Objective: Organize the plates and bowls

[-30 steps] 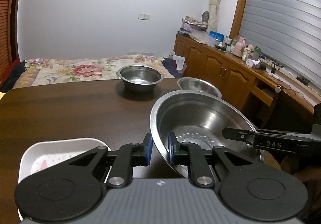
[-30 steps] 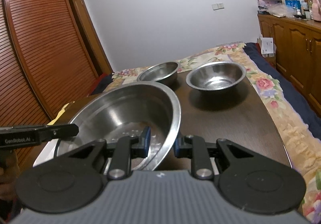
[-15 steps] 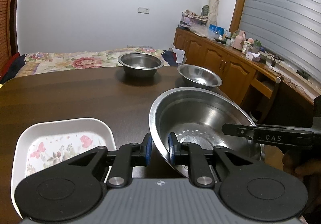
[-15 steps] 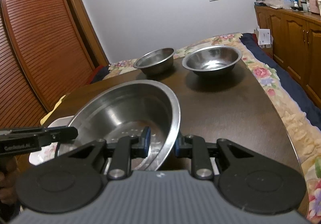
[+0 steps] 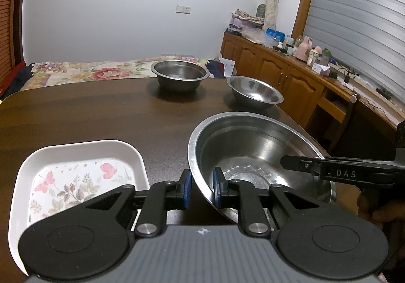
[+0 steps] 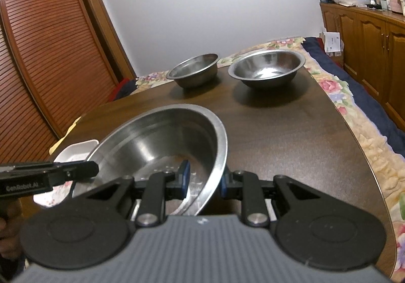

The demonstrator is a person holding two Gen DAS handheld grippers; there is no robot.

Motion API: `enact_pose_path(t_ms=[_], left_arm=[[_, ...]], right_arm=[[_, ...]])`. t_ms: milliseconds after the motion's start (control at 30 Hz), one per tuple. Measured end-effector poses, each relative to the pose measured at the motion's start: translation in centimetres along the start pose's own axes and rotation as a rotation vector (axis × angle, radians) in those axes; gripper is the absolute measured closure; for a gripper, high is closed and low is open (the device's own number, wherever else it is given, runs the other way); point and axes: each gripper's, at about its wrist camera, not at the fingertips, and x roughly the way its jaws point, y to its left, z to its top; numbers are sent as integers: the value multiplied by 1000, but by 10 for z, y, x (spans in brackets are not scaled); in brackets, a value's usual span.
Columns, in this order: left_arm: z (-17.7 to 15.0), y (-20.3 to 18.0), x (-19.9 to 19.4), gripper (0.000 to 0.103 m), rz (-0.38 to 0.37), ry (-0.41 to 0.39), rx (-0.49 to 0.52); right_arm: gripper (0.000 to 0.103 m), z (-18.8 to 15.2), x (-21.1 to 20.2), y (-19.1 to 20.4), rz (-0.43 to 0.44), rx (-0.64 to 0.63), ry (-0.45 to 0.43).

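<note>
Steel bowls (image 5: 255,156) – 3 on table (image 5: 88,115), 1 white tray (image 5: 76,181) – largest bowl's rim clamped in both jaws

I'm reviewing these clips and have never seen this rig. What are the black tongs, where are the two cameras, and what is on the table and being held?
No robot here: a person holds a two-finger gripper in each hand, with a camera on each looking along its fingers. The left gripper and right gripper each pinch opposite rims of the large steel bowl, one finger inside, one outside. On the brown table lie a white floral tray and two smaller steel bowls.
</note>
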Motion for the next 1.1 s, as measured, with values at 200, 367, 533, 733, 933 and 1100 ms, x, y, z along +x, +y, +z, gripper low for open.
enact_pose_path(t_ms=[200,367,533,733,933,1100], left_arm=[[1,-2,0,83,-4,-1,0],[1,0,0,83,-8,-5,-2],[2,2,2,83,-2,-4,-17],[3,4,-1,74,-2,-21,-25],[6,7,-3,70,12,-37,-25],[9,13,-6,70,17,-47,-37]], right_arm=[[78,0,1,0,-3,-8,-2],[78,-1,3,2,-3,-18,2],[77,3,5,4,-16,-51,6],[74,9,2,3,-20,-61,0],[70,14,1,0,-33,-66,-3],[64,18,6,-5,-42,-55,2]])
